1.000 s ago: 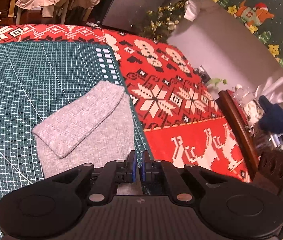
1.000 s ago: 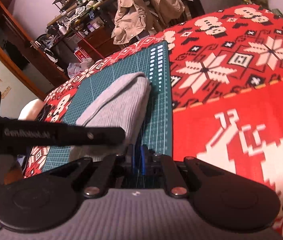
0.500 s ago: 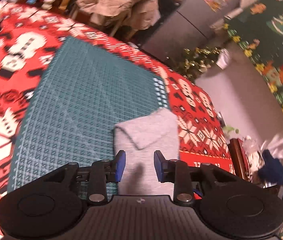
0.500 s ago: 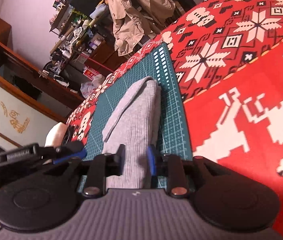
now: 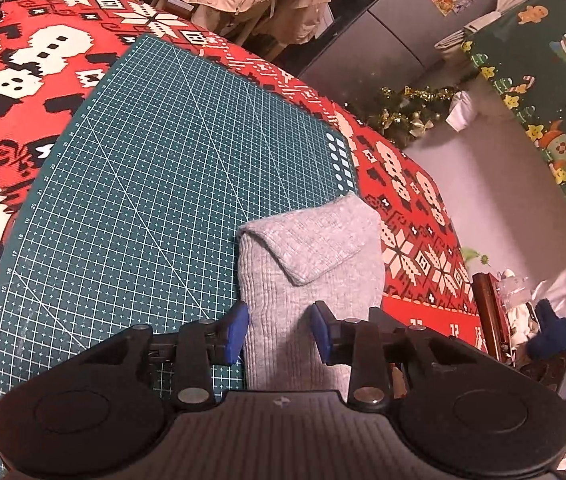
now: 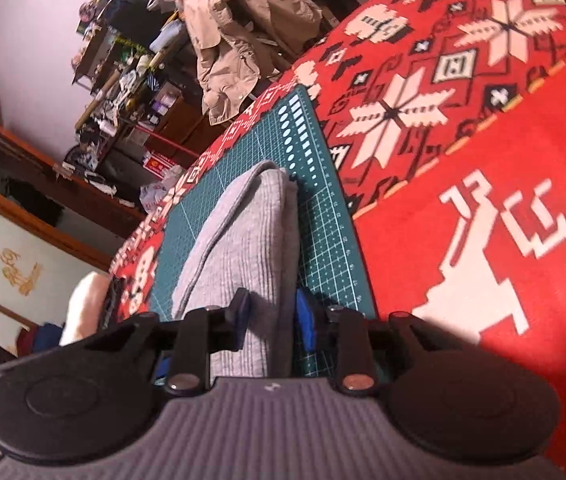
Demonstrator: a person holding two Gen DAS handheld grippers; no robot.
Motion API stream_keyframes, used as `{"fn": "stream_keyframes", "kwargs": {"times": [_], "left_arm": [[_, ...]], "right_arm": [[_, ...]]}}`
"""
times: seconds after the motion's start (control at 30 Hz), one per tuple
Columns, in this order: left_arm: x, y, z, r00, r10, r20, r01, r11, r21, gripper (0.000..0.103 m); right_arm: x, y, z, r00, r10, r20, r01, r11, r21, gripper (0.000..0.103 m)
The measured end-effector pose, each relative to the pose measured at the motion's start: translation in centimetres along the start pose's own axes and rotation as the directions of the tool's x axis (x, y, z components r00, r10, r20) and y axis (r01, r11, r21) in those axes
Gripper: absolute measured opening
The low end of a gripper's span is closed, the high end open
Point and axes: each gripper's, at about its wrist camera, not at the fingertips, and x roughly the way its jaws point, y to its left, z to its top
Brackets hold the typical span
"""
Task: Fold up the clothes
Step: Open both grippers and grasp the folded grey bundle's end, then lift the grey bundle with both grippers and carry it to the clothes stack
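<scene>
A folded grey knit garment (image 5: 311, 276) lies on the green cutting mat (image 5: 143, 184), near the mat's right edge, with a sleeve or flap folded across its top. My left gripper (image 5: 281, 334) hovers open over the garment's near end, its blue pads apart with cloth showing between them. In the right wrist view the same grey garment (image 6: 247, 248) stretches away along the mat (image 6: 323, 208). My right gripper (image 6: 271, 318) stands open, its pads astride the garment's near edge.
A red patterned tablecloth (image 5: 23, 64) covers the table around the mat. A beige coat (image 6: 239, 36) hangs on a chair at the far side. Cluttered shelves (image 6: 123, 68) stand beyond it. A dark wooden chair (image 5: 495, 320) sits off the table's right edge.
Both grippers went from shut to open. The left one has swung round and pulled back, so the garment now lies lengthwise ahead of it. The right gripper tilted and its pads spread wider.
</scene>
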Motion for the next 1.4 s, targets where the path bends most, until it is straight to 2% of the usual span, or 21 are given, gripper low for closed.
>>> {"fn": "stream_keyframes", "kwargs": {"times": [0.07,0.3,0.4,0.53,0.73,0.9,1.13,1.33,1.4], "left_arm": [[0.2,0.1,0.0,1.0,0.001,-0.003,-0.001,1.0,-0.005,0.033],[0.6,0.2,-0.2,1.0,0.012,-0.003,-0.012,1.0,-0.013,0.033],[0.6,0.0,-0.4,1.0,0.022,0.011,-0.022,1.0,0.01,0.022],[0.1,-0.7,-0.6,0.999,0.024,0.043,-0.026,0.999,0.035,0.016],[-2.7,-1.1,-0.1,0.991,-0.002,0.134,-0.005,0.999,0.05,0.015],[-7.1,0.1,1.9,0.972,-0.017,0.236,0.012,1.0,0.026,0.015],[-15.1,4.5,5.7,0.924,0.016,0.383,-0.013,1.0,-0.011,0.015],[-21.9,10.0,11.0,0.893,0.095,0.44,-0.106,0.994,0.0,0.015],[-23.5,11.9,12.8,0.89,0.121,0.44,-0.134,0.991,-0.001,0.015]], "right_arm": [[0.3,0.3,0.0,1.0,-0.012,0.0,0.012,1.0,-0.017,0.022],[1.1,1.3,-0.2,0.999,-0.052,-0.001,0.052,0.996,-0.077,0.021],[1.5,1.8,-0.2,0.998,-0.069,0.0,0.069,0.992,-0.102,0.019],[1.3,2.3,-0.4,0.997,-0.071,0.027,0.074,0.99,-0.12,0.012],[0.1,4.8,-0.2,0.996,-0.053,0.072,0.066,0.98,-0.189,0.011],[0.5,10.4,0.4,0.997,0.016,0.081,0.006,0.967,-0.256,0.011],[2.3,19.7,0.6,0.99,0.121,0.071,-0.09,0.936,-0.339,0.011],[6.7,29.6,-1.3,0.977,0.213,0.021,-0.191,0.909,-0.369,0.011],[8.6,32.6,-2.2,0.972,0.235,0.001,-0.219,0.907,-0.361,0.011]]}}
